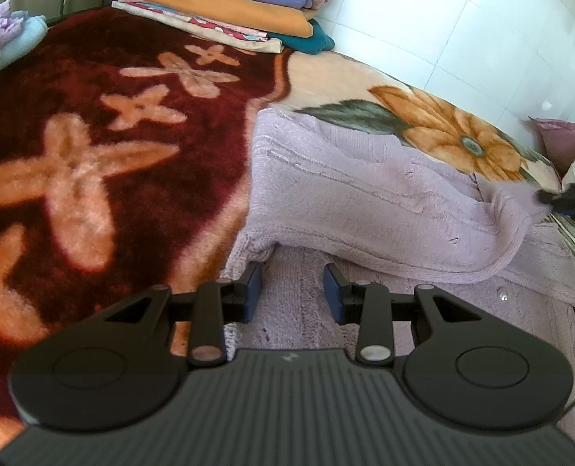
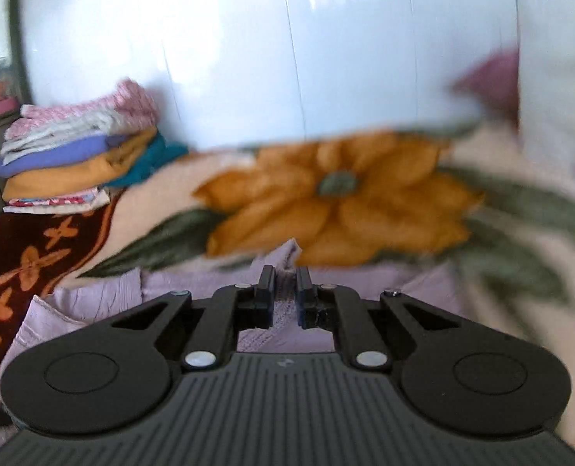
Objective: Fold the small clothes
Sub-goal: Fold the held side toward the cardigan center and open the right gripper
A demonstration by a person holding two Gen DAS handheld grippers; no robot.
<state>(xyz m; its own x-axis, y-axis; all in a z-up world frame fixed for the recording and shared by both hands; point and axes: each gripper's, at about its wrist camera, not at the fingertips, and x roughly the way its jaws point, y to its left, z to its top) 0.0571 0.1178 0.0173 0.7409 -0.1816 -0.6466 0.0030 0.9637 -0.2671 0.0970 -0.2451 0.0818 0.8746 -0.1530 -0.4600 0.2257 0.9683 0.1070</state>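
On one floral blanket (image 1: 93,124) lies one lilac knit garment (image 1: 365,194).

No readable text for you here

You can see a tiny pale mark on each gripper body (image 1: 288,358), but it is too small to read.

Lilac sweater (image 1: 384,202) looks ribbed knit; blanket (image 1: 93,155) plush; wall (image 1: 462,19) perhaps glossy tile.

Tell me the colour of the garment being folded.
Pale lilac knit garment, clearest in the left wrist view.
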